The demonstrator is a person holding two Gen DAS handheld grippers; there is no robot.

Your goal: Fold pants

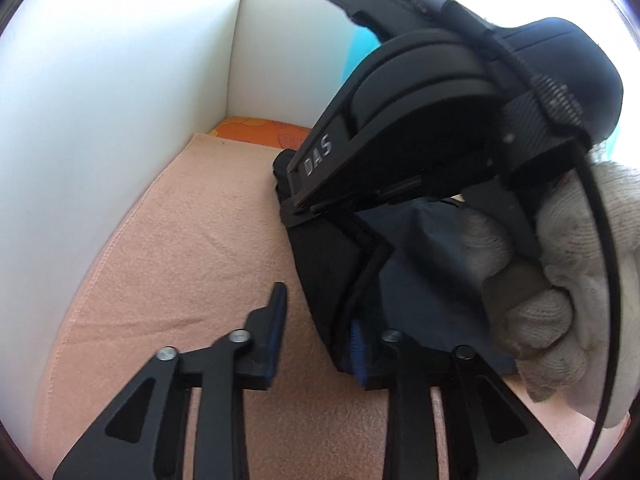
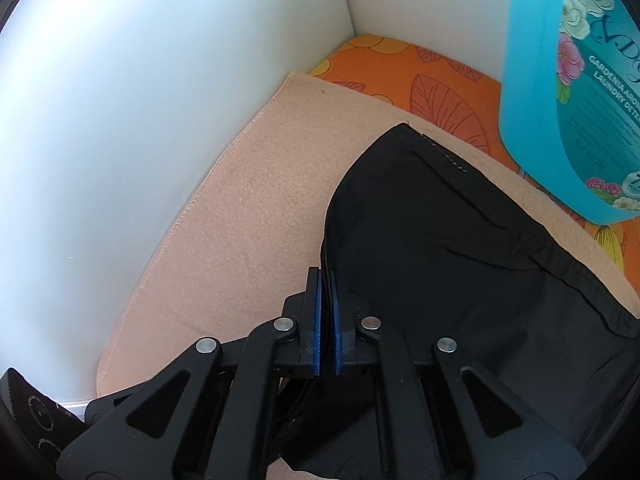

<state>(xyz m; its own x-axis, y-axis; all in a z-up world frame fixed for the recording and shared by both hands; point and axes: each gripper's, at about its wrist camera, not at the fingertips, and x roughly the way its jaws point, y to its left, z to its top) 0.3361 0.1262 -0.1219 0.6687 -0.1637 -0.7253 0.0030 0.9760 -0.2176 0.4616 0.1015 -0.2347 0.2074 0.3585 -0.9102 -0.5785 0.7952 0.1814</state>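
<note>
The right claw [image 2: 326, 320] is clamped on the bunched left edge of the black pants [image 2: 460, 260], several layers of cloth pinched between its blue pads, while the left claw [image 1: 320, 332] stands apart-jawed at the near corner of the same garment, one finger on the bare peach towel [image 1: 180, 240] and the other at the fabric's edge, pressing nothing. The pants lie partly folded on that towel, near a white wall [image 2: 140, 120], with a blue detergent bottle [image 2: 560, 100] beyond on orange patterned cloth [image 2: 420, 84]. Thin, limp and light, they will likely sag and slide layer from layer, so a hemmed edge or folded corner, taken through every layer, seems the surest hold.
</note>
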